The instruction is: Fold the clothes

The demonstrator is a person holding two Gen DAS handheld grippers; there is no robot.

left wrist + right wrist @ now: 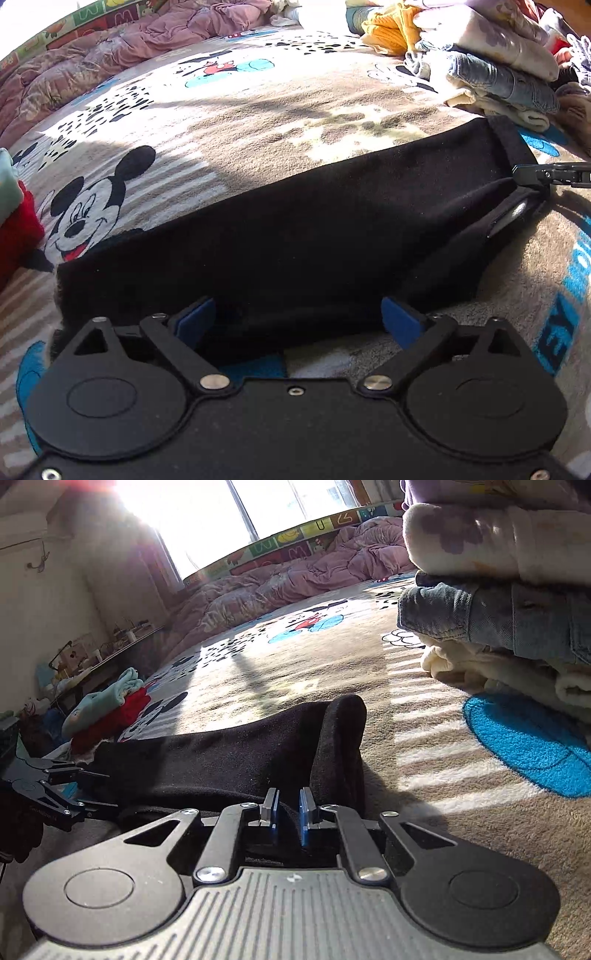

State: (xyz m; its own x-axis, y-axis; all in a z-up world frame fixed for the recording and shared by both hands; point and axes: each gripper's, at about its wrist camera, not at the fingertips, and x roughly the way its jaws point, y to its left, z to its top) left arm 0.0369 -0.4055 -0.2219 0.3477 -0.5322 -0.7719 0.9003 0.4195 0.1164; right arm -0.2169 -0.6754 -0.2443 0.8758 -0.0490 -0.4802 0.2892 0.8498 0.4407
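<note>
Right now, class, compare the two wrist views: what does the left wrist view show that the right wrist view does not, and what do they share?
Only the left wrist view: the large mouse face printed on the blanket, the yellow knit in the pile, and the left tongs wide open over the black garment.

Only the right wrist view: the sunlit window, the cluttered side table, and the right tongs nearly closed at the garment's edge.

Both: the black garment, the folded jeans, the pink quilt.

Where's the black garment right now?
The black garment lies spread on the cartoon blanket, straight ahead of the left gripper, with the right gripper at its end nearest the folded pile.
</note>
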